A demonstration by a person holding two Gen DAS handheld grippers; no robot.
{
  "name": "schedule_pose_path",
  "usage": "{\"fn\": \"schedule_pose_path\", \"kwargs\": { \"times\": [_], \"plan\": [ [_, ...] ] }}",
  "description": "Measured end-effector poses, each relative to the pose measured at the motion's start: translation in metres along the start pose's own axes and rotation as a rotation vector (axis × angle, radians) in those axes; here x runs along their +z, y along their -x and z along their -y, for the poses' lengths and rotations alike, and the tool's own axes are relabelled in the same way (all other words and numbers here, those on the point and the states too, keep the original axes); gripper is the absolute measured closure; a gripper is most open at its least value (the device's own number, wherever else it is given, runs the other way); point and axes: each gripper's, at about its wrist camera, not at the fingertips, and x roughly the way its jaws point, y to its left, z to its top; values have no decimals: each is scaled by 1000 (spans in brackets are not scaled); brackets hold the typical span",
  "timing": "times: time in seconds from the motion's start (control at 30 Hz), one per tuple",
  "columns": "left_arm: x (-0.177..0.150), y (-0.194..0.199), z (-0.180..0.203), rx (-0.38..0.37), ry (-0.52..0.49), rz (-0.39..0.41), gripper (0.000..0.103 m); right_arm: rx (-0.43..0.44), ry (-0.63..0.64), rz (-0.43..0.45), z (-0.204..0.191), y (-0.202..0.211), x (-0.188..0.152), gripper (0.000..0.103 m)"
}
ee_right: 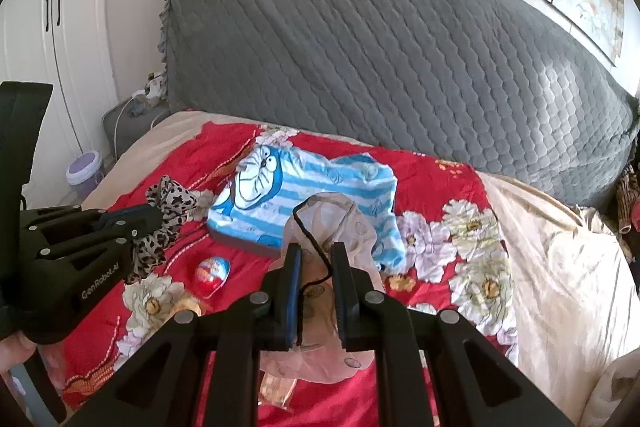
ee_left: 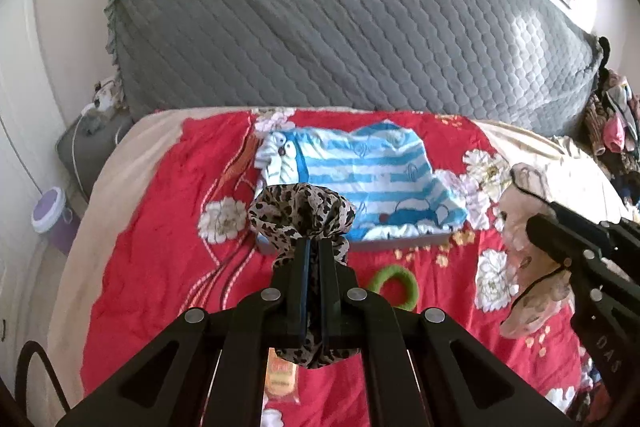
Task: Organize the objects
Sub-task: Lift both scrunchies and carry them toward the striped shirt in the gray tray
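Jaws of left gripper (ee_left: 314,247) clenched on leopard scrunchie (ee_left: 300,213), right gripper (ee_right: 316,255) on drawstring pouch (ee_right: 332,227), contents unseen.

Left wrist view: a bedspread (ee_left: 160,227) covers the bed across the lower frame, with a padded headboard (ee_left: 340,27) behind it in the upper frame. At centre lies a tray (ee_left: 400,241) with a folded garment (ee_left: 360,179) on it. A scrunchie (ee_left: 300,215) sits before the tray's left end, clamped in the left gripper (ee_left: 314,255); a ring (ee_left: 394,285) lies just right of that gripper. At right, the right gripper (ee_left: 538,227) holds what may be a pouch (ee_left: 528,267). A bin (ee_left: 50,215) stands at far left beside the bed.
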Motion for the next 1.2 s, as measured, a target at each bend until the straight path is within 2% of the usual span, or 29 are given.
{"fn": "schedule_pose_path", "kwargs": {
  "times": [0.6,0.73,0.9,1.2],
  "plan": [
    [55,-23,10,-15,-23,35,99,-42,87,-10,0,-22,55,88],
    [74,-26,8,-20,-19,60,99,-18,46,-32,9,-28,74,88],
    [96,-33,9,-20,-36,75,99,-30,48,-4,14,-34,95,88],
    [110,-55,7,-23,-51,46,99,-3,-1,41,20,-55,100,88]
  ]
}}
